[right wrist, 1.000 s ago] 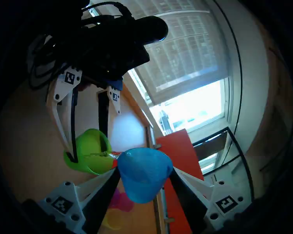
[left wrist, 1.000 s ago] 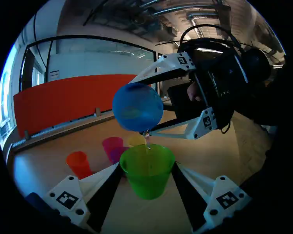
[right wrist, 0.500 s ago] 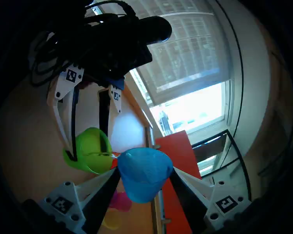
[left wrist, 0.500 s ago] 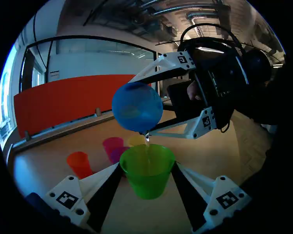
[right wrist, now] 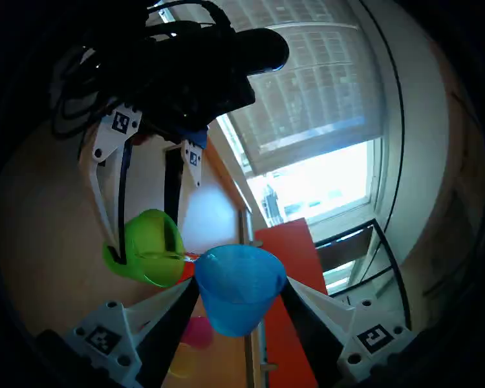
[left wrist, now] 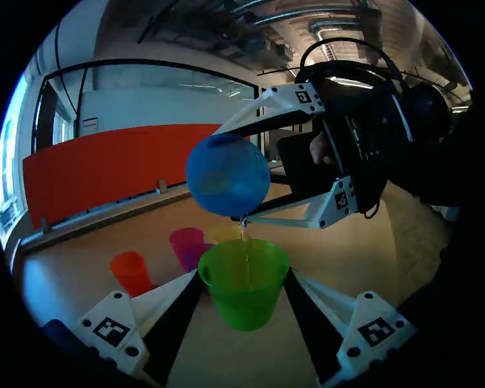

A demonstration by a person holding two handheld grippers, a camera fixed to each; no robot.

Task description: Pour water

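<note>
left tool (left wrist: 242, 277): both fingers pinching the green cup (left wrist: 244, 288) from either side, so it's clamped on it. The cup is upright and held up off the tabletop.

right tool (right wrist: 239, 284): same deal, both fingers pressed on the blue cup (right wrist: 238, 294). In the left gripper view it comes in from the upper right, with a bit of a hand (left wrist: 319, 150) showing on the dark body behind it.

tools, count: 2, each carrying 1 cup.

blue cup: tipped way over, with its low edge just above the green cup's mouth and a small gap between them.

water (left wrist: 245, 234): 1 thin trickle running off the blue cup's low edge straight down into the green cup.

loose cups, count: 4 on the tabletop (left wrist: 372, 258), sitting behind the green cup.

- orange cup (left wrist: 131, 271): off to the left on its own
- pink cup (left wrist: 186, 239): farther back
- purple cup (left wrist: 196, 256): right in front of the pink one and partly hidden by the green cup
- yellow cup (left wrist: 226, 231): just peeking over the green rim

cups overall: 6 (2 held, 4 standing).

background: 1 long red panel (left wrist: 113, 161) along the far edge of the tabletop, and a bright window (right wrist: 313, 184) in the right gripper view.
</note>
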